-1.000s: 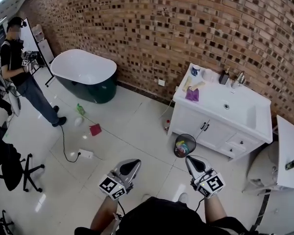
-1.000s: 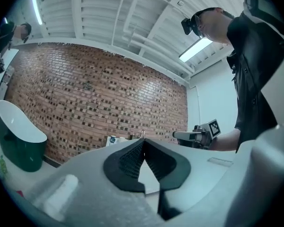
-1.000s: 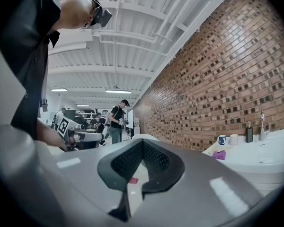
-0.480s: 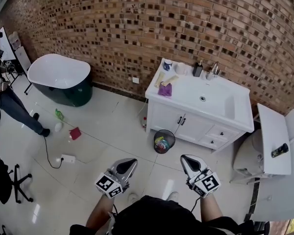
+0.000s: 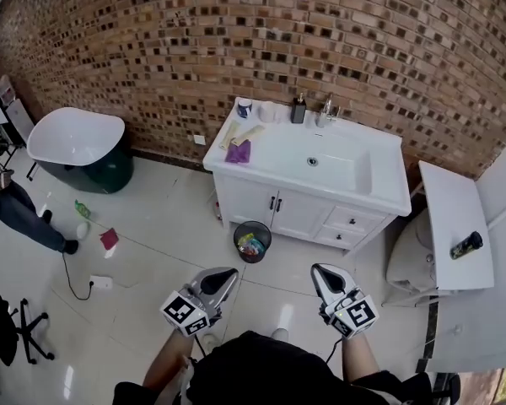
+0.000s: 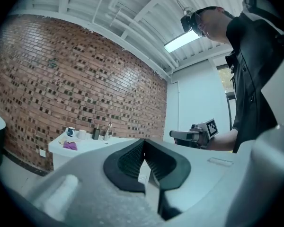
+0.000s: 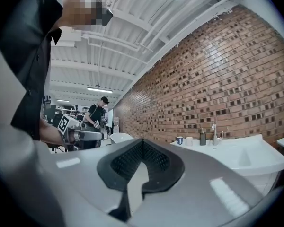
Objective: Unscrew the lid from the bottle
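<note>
Task not yet begun: the left gripper point(image 5: 223, 278) and right gripper point(image 5: 325, 275) are both fully closed on nothing. They are well apart from the dark bottle point(image 5: 298, 108), presumably the task's, which stands at the back of the vanity point(image 5: 274, 154) beside the tap. No brand or label is legible; the only print is the square markers on the grippers' cubes.

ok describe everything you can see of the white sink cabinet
The white sink cabinet stands on the tiled floor against the brick wall. Its glossy top has a sunken basin with a tap behind; a purple cloth, a mug and a dark pump bottle sit on it. The front shows two doors with dark handles, and drawers at the right. A small bin stands just before it.
</note>
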`<state>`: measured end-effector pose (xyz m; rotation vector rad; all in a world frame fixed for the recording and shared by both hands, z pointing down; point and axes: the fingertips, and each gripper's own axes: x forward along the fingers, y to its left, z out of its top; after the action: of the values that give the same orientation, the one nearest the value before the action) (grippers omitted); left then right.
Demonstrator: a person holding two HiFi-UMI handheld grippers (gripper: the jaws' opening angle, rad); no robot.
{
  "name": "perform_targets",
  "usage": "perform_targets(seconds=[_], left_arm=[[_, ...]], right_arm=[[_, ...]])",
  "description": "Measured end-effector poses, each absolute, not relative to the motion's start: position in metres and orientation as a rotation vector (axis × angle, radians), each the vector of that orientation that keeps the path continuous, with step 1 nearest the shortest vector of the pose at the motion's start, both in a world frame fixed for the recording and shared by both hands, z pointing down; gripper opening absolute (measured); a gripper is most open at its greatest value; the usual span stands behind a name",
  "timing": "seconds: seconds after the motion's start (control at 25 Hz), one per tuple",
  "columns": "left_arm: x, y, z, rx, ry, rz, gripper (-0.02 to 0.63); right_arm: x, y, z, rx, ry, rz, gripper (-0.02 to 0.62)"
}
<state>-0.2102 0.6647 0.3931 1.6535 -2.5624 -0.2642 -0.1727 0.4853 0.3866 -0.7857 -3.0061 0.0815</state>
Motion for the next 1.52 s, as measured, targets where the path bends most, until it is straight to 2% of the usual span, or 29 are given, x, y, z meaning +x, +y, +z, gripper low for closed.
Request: perform_targets(seconds=[0.44, 1.0, 1.24, 1.52], left_arm=[[-0.214, 0.536, 0.391, 1.953, -2.33, -0.317, 0.003], [-0.25, 0.528, 0.378, 2.258, -2.025, -0.285, 0.002], [-0.237, 0.518, 0.387, 2.394, -1.792, -0.305, 0.002], [-0.185, 0.493, 0.4, 2.553, -1.533, -0.276, 0.002]], right_arm=[[-0.137, 0.37, 0.391, -0.409, -3.049, 0.077, 0.005], [-0.135, 0.399, 0.363, 0.027, -3.124, 0.113, 0.005], [-0.088, 0.419, 0.367, 0.342, -3.109, 0.14, 0.005], [-0.013, 0.437, 0.377, 0.723, -3.04, 0.142, 0.005]])
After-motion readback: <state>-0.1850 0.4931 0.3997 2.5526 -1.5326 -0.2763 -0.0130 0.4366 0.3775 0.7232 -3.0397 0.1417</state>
